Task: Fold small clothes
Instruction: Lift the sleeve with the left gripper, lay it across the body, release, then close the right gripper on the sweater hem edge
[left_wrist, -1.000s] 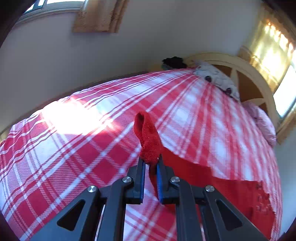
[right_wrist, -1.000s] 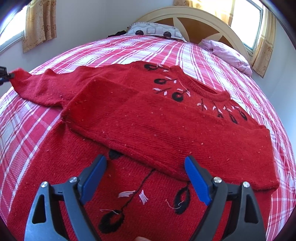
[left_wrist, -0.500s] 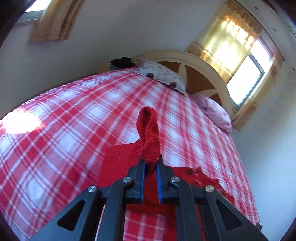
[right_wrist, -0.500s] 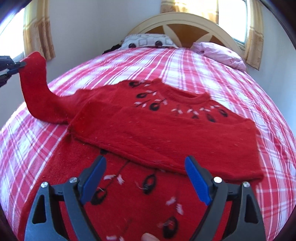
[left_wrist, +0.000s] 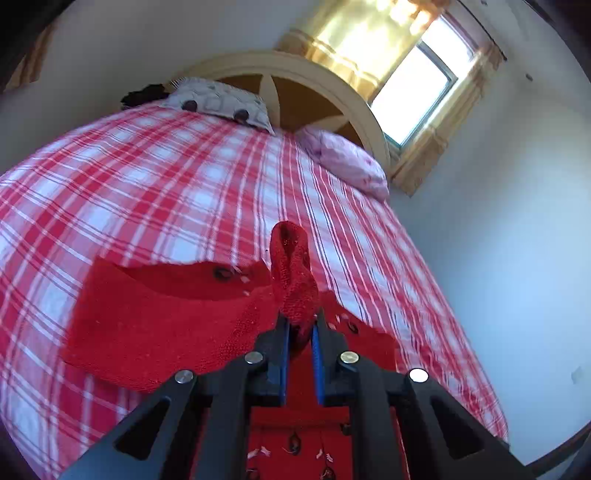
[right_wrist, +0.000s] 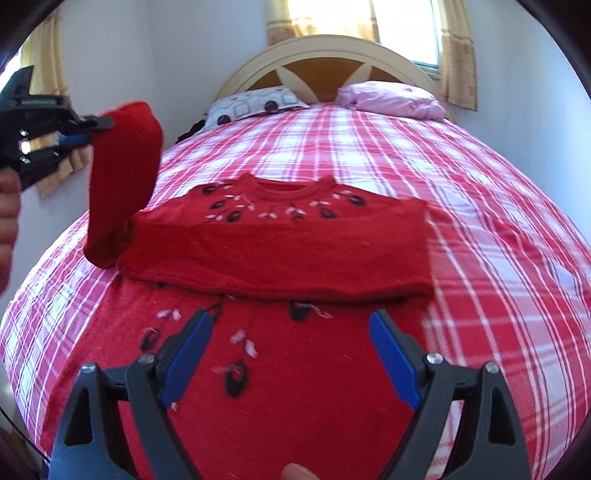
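A red knitted sweater (right_wrist: 280, 240) with black and white embroidery lies on the plaid bed, one sleeve folded flat across its chest. My left gripper (left_wrist: 299, 332) is shut on the cuff of the other sleeve (left_wrist: 293, 273). In the right wrist view that left gripper (right_wrist: 98, 129) holds the sleeve (right_wrist: 122, 181) lifted well above the bed at the sweater's left side. My right gripper (right_wrist: 291, 354) hangs open over the sweater's lower body, nothing between its blue pads (right_wrist: 393, 363).
The bed has a red and white plaid cover (right_wrist: 498, 258). A patterned pillow (right_wrist: 255, 105) and a pink pillow (right_wrist: 391, 98) lie by the cream headboard (right_wrist: 332, 55). A dark item (left_wrist: 142, 94) sits at the far left corner. Walls and windows surround the bed.
My left gripper has lifted the sleeve off the bed and swung it toward the sweater's body. The right gripper has drawn back toward the hem and stayed open.
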